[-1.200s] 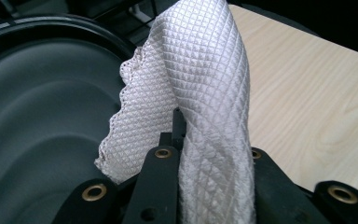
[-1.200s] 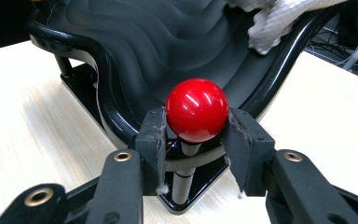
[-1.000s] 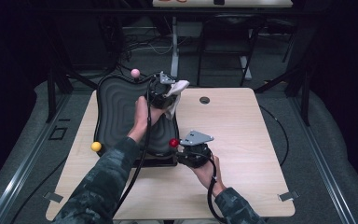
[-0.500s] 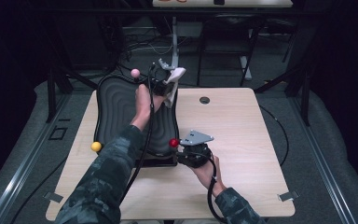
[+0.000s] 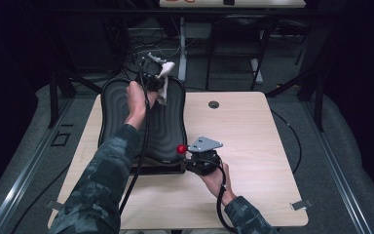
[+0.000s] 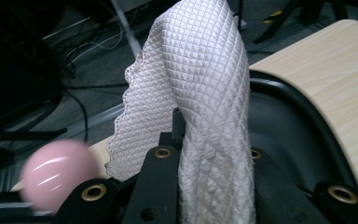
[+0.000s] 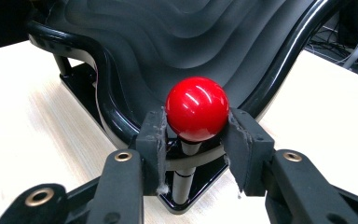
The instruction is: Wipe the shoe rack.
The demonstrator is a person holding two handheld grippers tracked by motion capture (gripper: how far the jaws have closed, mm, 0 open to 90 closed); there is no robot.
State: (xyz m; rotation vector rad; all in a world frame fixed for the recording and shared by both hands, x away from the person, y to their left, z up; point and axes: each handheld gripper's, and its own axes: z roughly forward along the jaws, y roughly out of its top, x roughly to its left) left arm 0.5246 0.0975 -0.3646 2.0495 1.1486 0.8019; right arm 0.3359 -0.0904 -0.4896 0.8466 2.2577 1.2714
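While outstretched, left claw [image 5: 157,77] on cloth [image 6: 205,93] — right claw [image 7: 196,135] on red knob [image 7: 197,108].

Tally, as seen:

- Tools: two. Left tool [image 5: 157,73], right tool [image 5: 200,158].
- Cloths: one, white, quilted [image 6: 205,93].
- Boards: one, black, wavy-ridged [image 5: 163,126].
- Knobs on the board: two in sight. One red [image 7: 197,108], one pink [image 6: 56,171].
- Surfaces: one, light wood [image 5: 253,146].
- Holes in the surface: one, round, dark [image 5: 214,104].
- Hands: two. Left [image 5: 137,95], right [image 5: 216,175].
- Sleeves: two, camouflage pattern.
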